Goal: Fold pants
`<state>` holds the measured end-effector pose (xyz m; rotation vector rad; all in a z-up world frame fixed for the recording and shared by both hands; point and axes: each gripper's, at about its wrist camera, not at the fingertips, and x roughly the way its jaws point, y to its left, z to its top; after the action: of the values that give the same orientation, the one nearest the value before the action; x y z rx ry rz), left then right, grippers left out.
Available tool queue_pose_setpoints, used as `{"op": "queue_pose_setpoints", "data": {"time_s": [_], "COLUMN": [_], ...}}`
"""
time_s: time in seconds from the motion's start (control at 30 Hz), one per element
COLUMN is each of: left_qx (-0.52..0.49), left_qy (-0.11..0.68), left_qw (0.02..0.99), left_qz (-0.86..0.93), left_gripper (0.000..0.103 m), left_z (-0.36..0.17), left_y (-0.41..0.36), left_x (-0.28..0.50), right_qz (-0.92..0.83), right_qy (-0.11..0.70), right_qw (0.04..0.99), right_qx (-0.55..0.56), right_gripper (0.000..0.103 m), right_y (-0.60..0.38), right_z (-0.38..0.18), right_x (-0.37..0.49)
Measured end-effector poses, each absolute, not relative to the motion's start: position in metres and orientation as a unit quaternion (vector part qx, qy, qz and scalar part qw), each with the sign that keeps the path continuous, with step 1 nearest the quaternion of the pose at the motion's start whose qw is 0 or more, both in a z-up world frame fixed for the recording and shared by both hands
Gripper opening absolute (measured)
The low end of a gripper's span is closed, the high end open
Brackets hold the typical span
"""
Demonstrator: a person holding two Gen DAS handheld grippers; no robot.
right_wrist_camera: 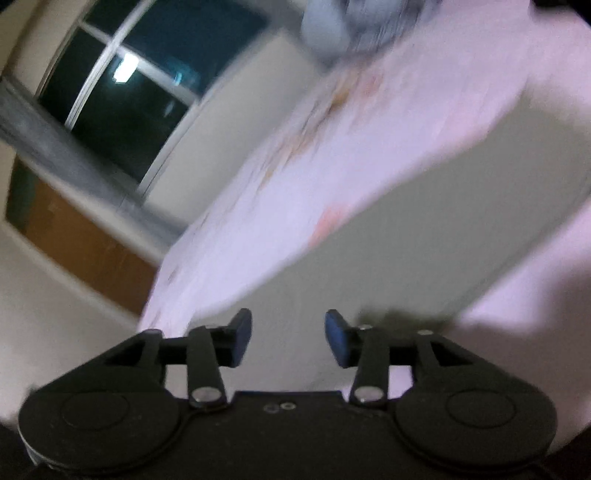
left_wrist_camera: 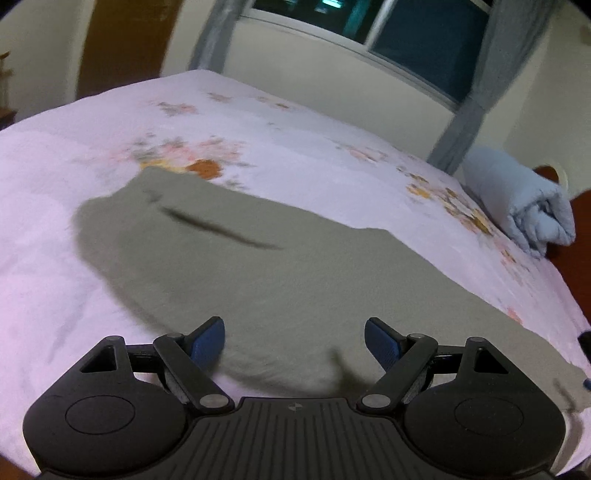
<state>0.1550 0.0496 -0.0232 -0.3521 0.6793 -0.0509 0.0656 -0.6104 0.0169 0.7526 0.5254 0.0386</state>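
The grey-green cloth pants (left_wrist_camera: 266, 273) lie flat on the bed, spread over the near half of the pale pink bed sheet with orange and pink flowers (left_wrist_camera: 258, 133). In the left wrist view they are easy to see: they reach from a rounded end on the left out to the right edge of the bed, and a dark slit like a pocket (left_wrist_camera: 221, 230) sits on their far part. The left hand-held gripper (left_wrist_camera: 294, 341) hangs just over the near edge of the pants with its blue pads (left_wrist_camera: 208, 338) wide apart and nothing between them.

The right wrist view is tilted and blurry. There the pants (right_wrist_camera: 406, 240) are only a smooth grey-green band across the pink sheet (right_wrist_camera: 295, 184). The right hand-held gripper (right_wrist_camera: 288, 338) has its pads spread apart too, and holds nothing.

Only the left view clearly shows the rolled light blue blanket (left_wrist_camera: 517, 203) at the far right of the bed; in the right view it is a blurry blue lump (right_wrist_camera: 332, 22) at the top. Both views show the dark window with white frame (left_wrist_camera: 406, 33) and grey curtains (left_wrist_camera: 469, 110) behind the bed.
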Motion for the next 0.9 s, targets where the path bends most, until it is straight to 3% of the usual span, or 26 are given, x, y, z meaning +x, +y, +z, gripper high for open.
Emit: {"op": "queue_pose_setpoints", "data": {"time_s": [0.2, 0.43, 0.5, 0.57, 0.6, 0.8, 0.9], "left_qx": [-0.156, -0.135, -0.136, -0.126, -0.12, -0.123, -0.12], "left_qy": [0.353, 0.373, 0.377, 0.387, 0.397, 0.392, 0.394], "left_qw": [0.922, 0.917, 0.916, 0.913, 0.909, 0.911, 0.911], "left_qz": [-0.03, -0.031, -0.032, -0.033, -0.033, -0.031, -0.032], "left_gripper": [0.083, 0.083, 0.083, 0.083, 0.083, 0.083, 0.083], "left_z": [-0.025, -0.027, -0.028, -0.031, -0.035, -0.037, -0.037], "left_y": [0.009, -0.03, -0.034, -0.04, -0.042, -0.044, -0.044], "left_x": [0.181, 0.192, 0.195, 0.198, 0.2, 0.193, 0.192], "right_qz": [-0.074, -0.047, -0.019, 0.013, 0.025, 0.095, 0.037], "right_qy": [0.236, 0.335, 0.343, 0.338, 0.339, 0.253, 0.298], "right_qw": [0.899, 0.87, 0.867, 0.877, 0.886, 0.947, 0.938], "right_qx": [0.361, 0.36, 0.36, 0.34, 0.317, 0.174, 0.173], "right_gripper": [0.051, 0.052, 0.045, 0.01, 0.0, 0.0, 0.0], "right_y": [-0.745, -0.777, -0.774, -0.765, -0.758, -0.726, -0.743], "right_z": [0.023, -0.007, -0.012, -0.005, 0.001, 0.049, 0.02], "right_x": [0.098, 0.149, 0.153, 0.155, 0.156, 0.138, 0.149]}}
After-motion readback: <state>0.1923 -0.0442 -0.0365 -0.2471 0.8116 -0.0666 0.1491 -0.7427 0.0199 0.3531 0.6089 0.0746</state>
